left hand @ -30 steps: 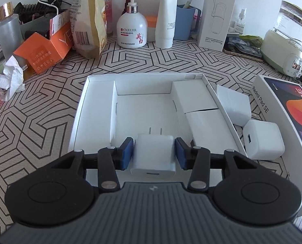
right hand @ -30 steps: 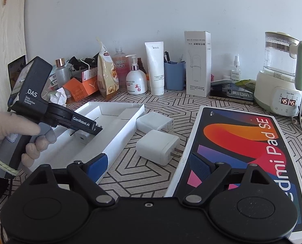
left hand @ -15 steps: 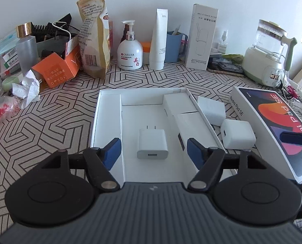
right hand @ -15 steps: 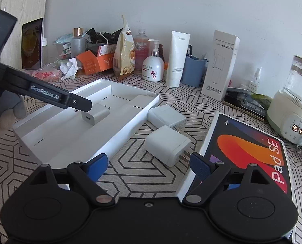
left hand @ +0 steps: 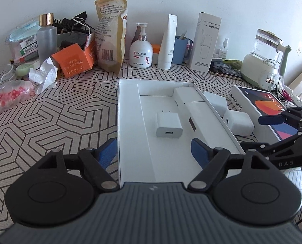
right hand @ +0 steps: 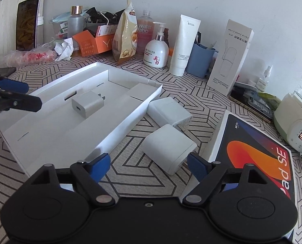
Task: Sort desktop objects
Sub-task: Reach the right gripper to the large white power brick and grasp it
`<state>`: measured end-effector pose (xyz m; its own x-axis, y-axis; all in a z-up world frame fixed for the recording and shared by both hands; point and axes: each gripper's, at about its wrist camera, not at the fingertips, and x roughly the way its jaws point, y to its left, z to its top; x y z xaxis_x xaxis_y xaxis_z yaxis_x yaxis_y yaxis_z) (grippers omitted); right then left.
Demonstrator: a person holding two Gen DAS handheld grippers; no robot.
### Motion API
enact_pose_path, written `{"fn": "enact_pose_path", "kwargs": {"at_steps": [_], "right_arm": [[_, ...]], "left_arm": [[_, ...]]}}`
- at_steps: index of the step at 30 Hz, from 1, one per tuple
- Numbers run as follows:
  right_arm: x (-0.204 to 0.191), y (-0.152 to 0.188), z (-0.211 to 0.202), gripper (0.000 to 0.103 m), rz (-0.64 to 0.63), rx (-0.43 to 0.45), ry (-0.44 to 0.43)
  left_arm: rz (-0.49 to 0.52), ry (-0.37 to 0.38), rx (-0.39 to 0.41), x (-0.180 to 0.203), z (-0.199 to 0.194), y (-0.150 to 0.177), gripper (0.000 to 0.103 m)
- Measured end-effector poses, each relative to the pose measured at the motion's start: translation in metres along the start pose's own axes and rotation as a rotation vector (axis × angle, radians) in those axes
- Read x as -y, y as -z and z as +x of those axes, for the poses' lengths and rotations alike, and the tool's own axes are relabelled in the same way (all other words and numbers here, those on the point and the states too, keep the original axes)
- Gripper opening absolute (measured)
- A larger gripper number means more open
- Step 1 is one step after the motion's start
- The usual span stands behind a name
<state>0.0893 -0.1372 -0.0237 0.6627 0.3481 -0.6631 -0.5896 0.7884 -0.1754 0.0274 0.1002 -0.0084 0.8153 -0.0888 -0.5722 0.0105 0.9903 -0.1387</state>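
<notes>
A small white charger [left hand: 169, 125] lies flat in the middle bay of the open white box [left hand: 128, 122]; it also shows in the right wrist view [right hand: 88, 103], inside the box [right hand: 118, 130]. My left gripper [left hand: 154, 152] is open and empty, hovering above the box's near end. Two larger white chargers lie on the table right of the box: a near one [right hand: 168, 148] [left hand: 239, 123] and a far one [right hand: 169, 112] [left hand: 216, 102]. My right gripper [right hand: 149, 167] is open and empty, just short of the near charger.
A Redmi Pad SE box [right hand: 258, 162] [left hand: 258, 109] lies at the right. Along the back wall stand a snack bag [left hand: 111, 34], a pump bottle [left hand: 141, 51], a white tube [left hand: 169, 42], a tall white carton [left hand: 206, 42], an orange box [left hand: 73, 61] and a kettle [left hand: 267, 61].
My left gripper let go of the small charger in the box, opened wide and pulled back and up. My right gripper moved in toward the near large charger.
</notes>
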Motion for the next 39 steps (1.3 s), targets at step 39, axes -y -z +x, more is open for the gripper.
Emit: {"fn": "enact_pose_path", "kwargs": {"at_steps": [39], "right_arm": [[-0.012, -0.023, 0.033, 0.085, -0.159, -0.133, 0.065]], "left_arm": [[0.050, 0.019, 0.107, 0.002, -0.013, 0.005, 0.082]]}}
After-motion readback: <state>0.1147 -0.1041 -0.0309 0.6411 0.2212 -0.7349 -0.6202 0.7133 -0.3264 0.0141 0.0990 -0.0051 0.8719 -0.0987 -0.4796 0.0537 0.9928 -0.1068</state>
